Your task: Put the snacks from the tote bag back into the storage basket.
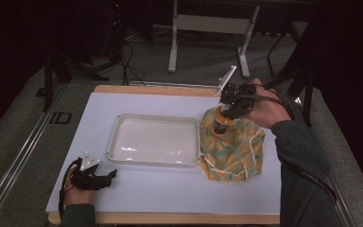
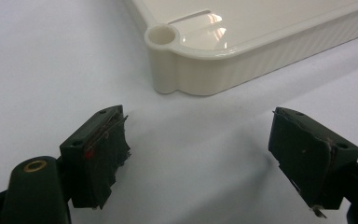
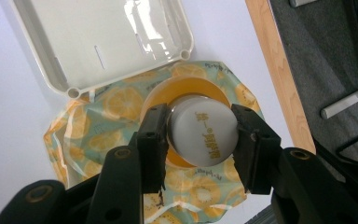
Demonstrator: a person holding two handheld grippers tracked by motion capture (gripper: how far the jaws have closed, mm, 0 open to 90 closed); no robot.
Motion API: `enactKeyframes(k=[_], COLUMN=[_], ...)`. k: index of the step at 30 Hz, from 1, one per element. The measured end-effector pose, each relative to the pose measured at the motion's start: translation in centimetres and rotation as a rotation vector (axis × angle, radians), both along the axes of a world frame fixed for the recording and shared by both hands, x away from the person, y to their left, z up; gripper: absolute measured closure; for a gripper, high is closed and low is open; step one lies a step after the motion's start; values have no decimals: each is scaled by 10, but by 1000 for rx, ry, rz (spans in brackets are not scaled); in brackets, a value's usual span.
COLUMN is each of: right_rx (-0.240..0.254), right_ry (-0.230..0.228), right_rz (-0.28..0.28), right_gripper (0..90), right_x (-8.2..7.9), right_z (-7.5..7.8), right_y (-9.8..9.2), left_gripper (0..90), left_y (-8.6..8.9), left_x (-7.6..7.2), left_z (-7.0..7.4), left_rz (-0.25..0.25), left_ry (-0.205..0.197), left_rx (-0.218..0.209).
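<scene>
Presently the right gripper point(image 3: 200, 135) is clamped on a white-capped bottle point(image 3: 204, 133) with gold lettering, upright inside a lemon-print bag point(image 1: 231, 146), right of centre in the high view beside the cream tray point(image 1: 118, 142). The left gripper point(image 2: 200, 154), lower left, stands released on the table point(image 1: 170, 194).

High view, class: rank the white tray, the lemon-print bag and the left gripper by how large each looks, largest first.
1. White tray: covers the most area.
2. Lemon-print bag: clearly smaller than the tray.
3. Left gripper: smallest, though it lies nearest the camera, which makes it look larger if anything.
</scene>
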State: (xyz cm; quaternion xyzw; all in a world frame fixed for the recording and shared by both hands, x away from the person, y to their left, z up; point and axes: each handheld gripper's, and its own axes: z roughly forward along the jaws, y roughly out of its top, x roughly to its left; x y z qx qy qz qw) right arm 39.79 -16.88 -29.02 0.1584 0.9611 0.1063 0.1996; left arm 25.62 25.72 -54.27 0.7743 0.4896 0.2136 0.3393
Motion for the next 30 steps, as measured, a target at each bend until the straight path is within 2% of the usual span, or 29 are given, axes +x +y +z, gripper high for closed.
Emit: enactKeyframes(k=[30], right_rx=[23], right_ry=[3], right_rz=[56], right_gripper=[584], right_x=[-2], right_z=[-1], right_y=[25], left_gripper=[193], left_y=[0], left_x=[0], left_z=[0], left_rz=[-2], left_ry=[2], left_rx=[-3])
